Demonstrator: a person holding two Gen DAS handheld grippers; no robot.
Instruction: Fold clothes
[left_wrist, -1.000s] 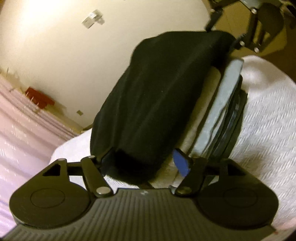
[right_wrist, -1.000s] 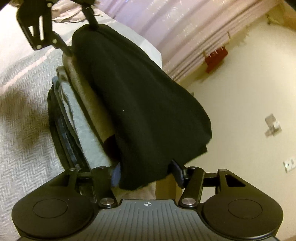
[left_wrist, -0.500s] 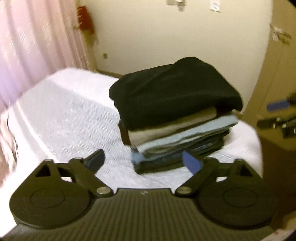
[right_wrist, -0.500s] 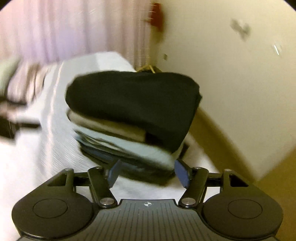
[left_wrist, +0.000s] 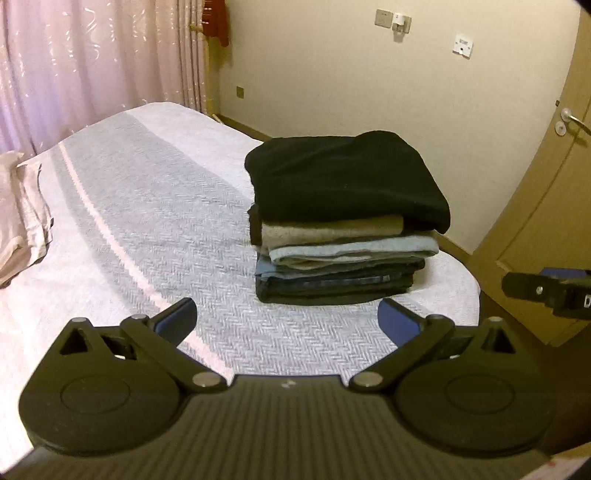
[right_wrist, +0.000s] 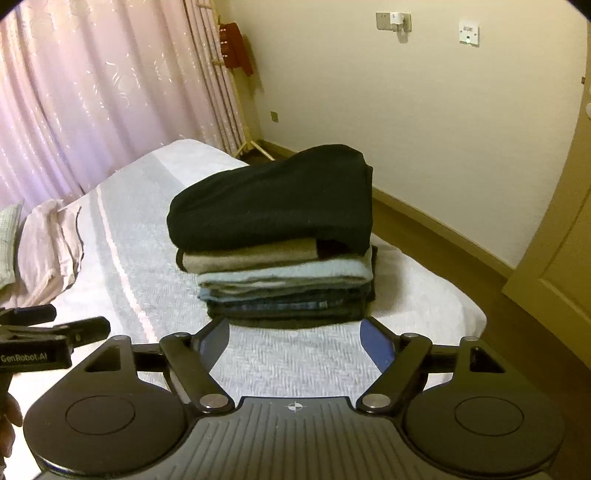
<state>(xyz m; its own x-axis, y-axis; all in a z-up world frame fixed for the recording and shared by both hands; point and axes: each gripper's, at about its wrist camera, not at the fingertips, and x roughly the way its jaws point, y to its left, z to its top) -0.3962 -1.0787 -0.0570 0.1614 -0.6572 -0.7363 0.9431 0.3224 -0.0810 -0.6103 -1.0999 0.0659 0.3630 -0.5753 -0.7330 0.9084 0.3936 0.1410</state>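
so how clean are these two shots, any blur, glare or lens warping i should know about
Left wrist view: sharp, warm yellow cast; fisheye bows the door and the bed edge; soft sheen on the curtain. Right wrist view: mostly sharp, the stack of folded clothes slightly soft; same barrel bend along the wall; dark vignette in the top corners.

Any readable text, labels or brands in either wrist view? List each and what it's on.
"GenRobot.AI": white print on the left gripper body, at the left edge of the right wrist view.
"D": a single white letter, cut off by the frame edge, on the right gripper, seen in the left wrist view.
Wall socket: has a small label, too small to read.
Clothes stack: no legible tags.
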